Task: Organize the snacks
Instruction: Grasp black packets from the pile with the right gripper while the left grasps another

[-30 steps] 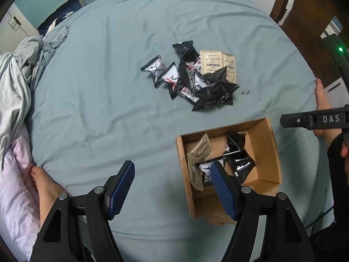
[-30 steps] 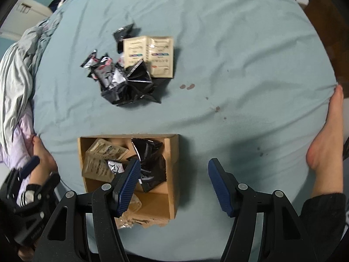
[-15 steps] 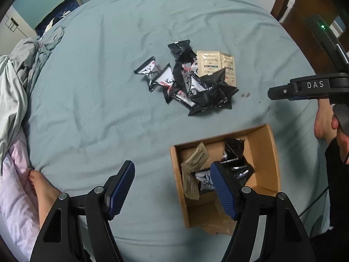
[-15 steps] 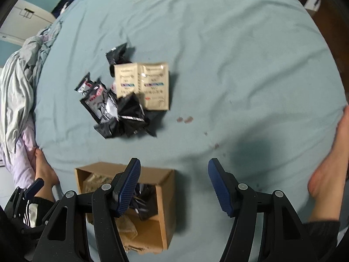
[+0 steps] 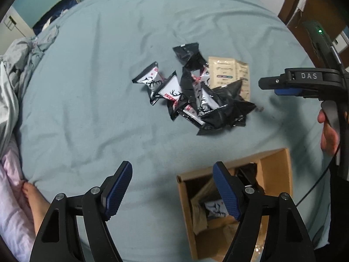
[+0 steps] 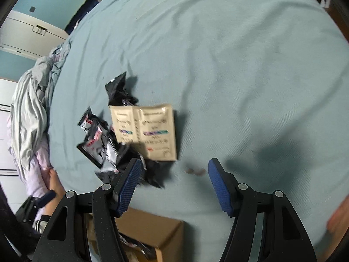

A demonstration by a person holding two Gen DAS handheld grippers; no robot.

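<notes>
Black snack packets (image 6: 102, 144) lie at eleven o'clock of the right gripper (image 6: 174, 183), spread wide and empty.

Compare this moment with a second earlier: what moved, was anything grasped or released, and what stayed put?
Both grippers left the brown cardboard box and advanced toward the pile of black-and-white snack packets. In the right wrist view the box has slid to the bottom edge. The left gripper has just been opening, with nothing between its fingers; the right gripper remains open and empty. Nothing was grasped or released. Pile, beige sachets and box stayed put on the blue-green sheet.
</notes>
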